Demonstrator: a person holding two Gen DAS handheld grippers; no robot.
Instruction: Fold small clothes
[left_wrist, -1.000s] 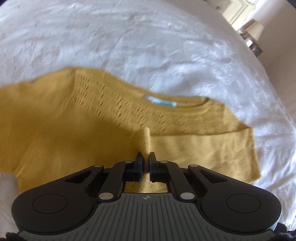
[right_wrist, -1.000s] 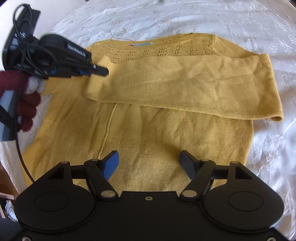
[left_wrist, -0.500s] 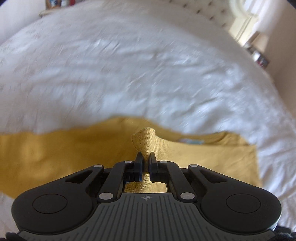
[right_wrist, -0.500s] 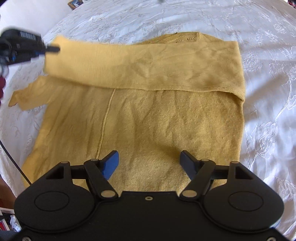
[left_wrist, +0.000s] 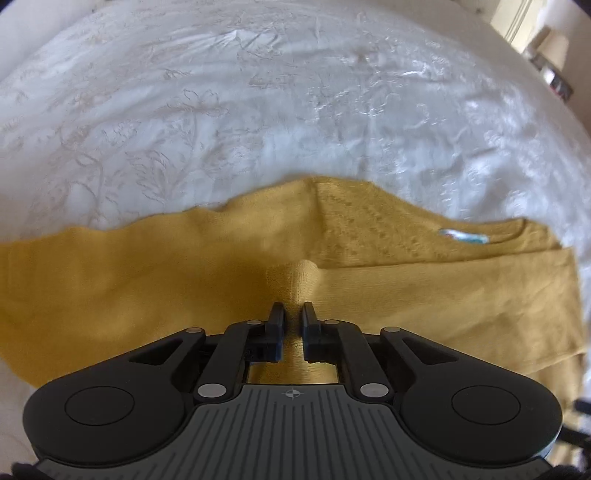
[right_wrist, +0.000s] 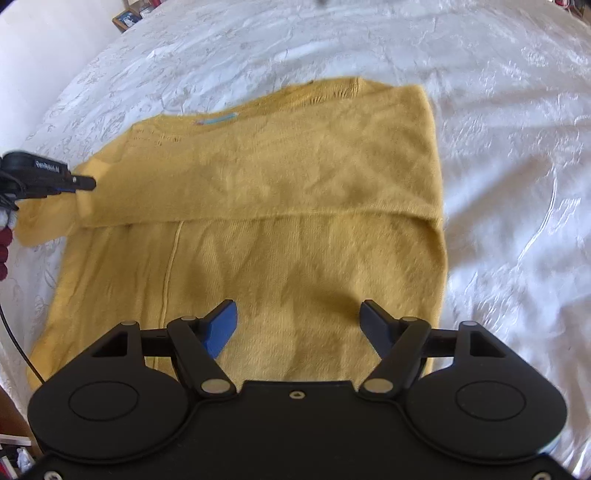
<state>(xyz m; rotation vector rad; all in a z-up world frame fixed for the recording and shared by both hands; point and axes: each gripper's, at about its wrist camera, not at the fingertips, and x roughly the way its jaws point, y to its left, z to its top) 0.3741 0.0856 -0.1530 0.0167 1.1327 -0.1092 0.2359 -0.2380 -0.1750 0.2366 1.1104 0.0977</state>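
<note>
A mustard-yellow knit sweater (right_wrist: 295, 258) lies flat on the white bedspread (right_wrist: 517, 147), neck label (right_wrist: 218, 119) at the far side. One sleeve (right_wrist: 258, 184) is folded across the chest from the right edge to the left. My left gripper (left_wrist: 293, 310) pinches that sleeve's cuff (left_wrist: 291, 282), which bunches up beyond the tips; its jaws are opening, with the cuff still between them. From the right wrist view the left gripper (right_wrist: 86, 182) sits at the sweater's left edge. My right gripper (right_wrist: 297, 317) hovers open over the sweater's lower body, with nothing between its fingers.
The embroidered bedspread (left_wrist: 258, 110) stretches all around the sweater. A lamp (left_wrist: 554, 48) stands beyond the bed at the far right, and a picture frame (right_wrist: 125, 18) at the far left. A black cable (right_wrist: 14, 339) hangs from the left gripper beside a dark red gloved hand (right_wrist: 3, 251).
The left gripper pulled the cuff leftward across the sweater, laying the sleeve over the chest. Its fingers now stand slightly further apart. The right gripper stayed open and barely shifted.
</note>
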